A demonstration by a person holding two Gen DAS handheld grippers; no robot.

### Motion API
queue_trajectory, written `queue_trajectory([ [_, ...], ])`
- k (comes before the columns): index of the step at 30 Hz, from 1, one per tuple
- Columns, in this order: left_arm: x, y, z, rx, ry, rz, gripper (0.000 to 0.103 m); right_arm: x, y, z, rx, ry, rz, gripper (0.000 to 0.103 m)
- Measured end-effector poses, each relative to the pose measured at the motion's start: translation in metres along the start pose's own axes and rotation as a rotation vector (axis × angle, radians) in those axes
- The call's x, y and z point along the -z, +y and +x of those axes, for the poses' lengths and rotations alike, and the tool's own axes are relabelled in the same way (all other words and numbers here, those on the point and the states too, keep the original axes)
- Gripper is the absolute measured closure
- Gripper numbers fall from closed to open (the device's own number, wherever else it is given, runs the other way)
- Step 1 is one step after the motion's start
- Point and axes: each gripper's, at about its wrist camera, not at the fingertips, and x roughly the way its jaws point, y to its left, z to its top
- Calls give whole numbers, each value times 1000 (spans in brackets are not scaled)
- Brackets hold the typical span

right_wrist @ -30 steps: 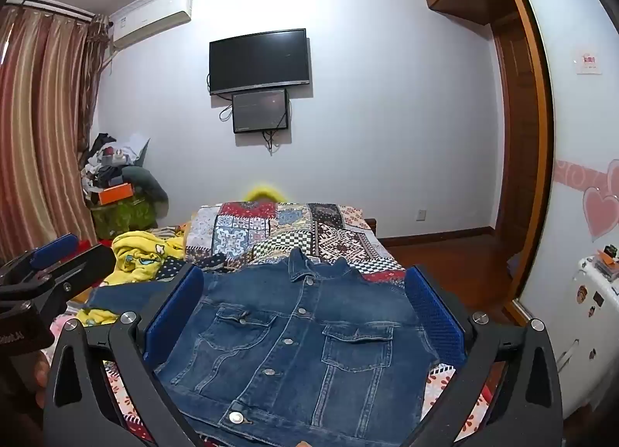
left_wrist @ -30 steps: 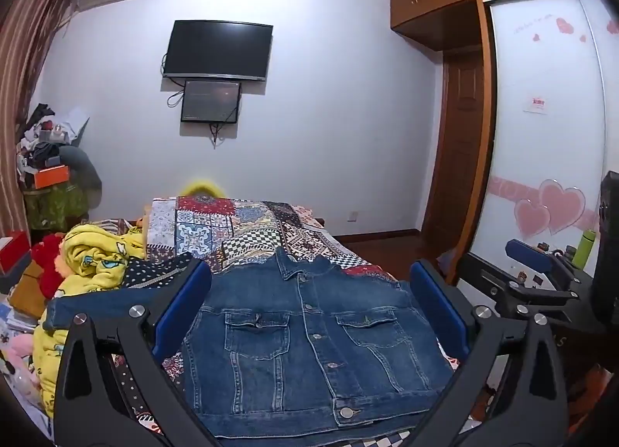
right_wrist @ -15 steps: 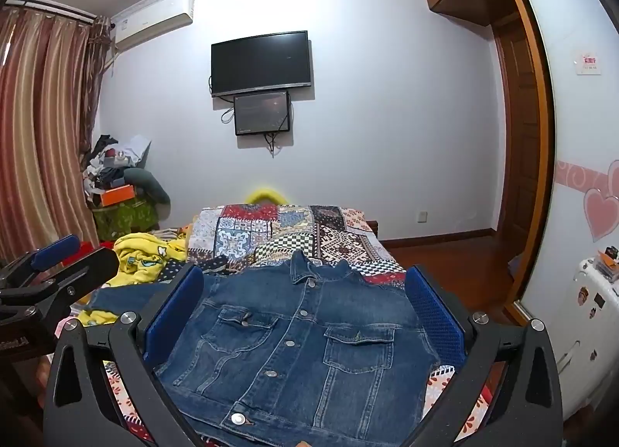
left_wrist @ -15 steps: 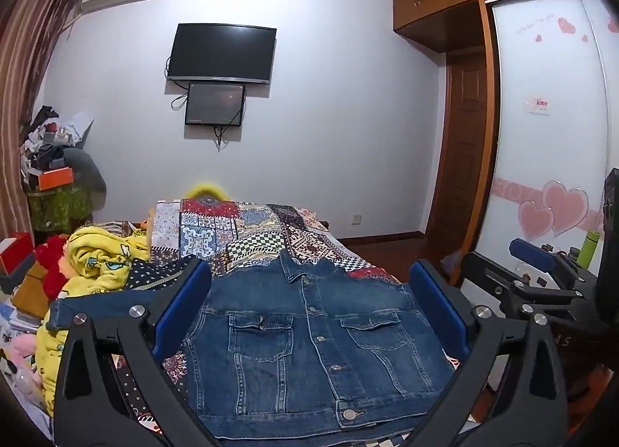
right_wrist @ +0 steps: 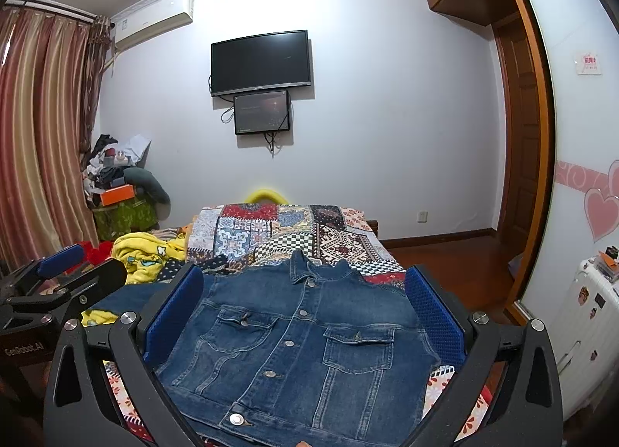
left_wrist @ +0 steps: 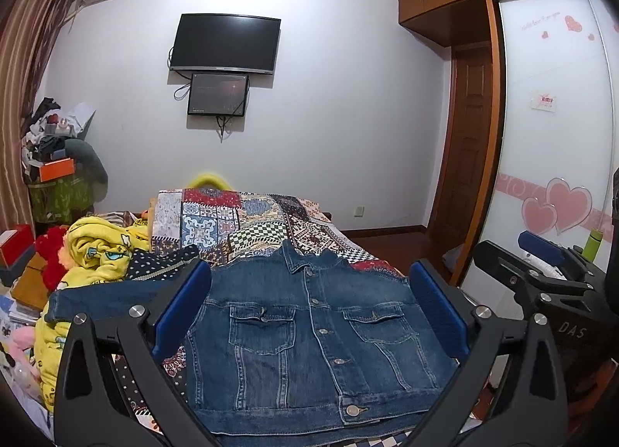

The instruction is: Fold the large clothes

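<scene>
The left hand-held gripper (left_wrist: 309, 315) is hovering with its blue pads spread wide, gripping nothing. The right hand-held gripper (right_wrist: 303, 311) is hovering beside it, likewise spread and empty. Below both, the denim jacket (left_wrist: 309, 335) is lying flat and buttoned, front up, at the near end of the bed (left_wrist: 251, 222), its collar pointing far and one sleeve stretching left. A yellow blanket (left_wrist: 96, 253) is bunching up left of the jacket. A television (right_wrist: 261, 62) is hanging on the far wall.

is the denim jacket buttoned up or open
Buttoned up: the denim jacket lies front-up on the bed, placket closed collar to hem.
</scene>
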Motion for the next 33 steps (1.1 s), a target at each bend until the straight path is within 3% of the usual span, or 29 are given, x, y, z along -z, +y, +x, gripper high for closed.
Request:
queue_trajectory([
  [33,3,4,5,4,5,-18,0,1,-3,3,-7,9,18,0],
])
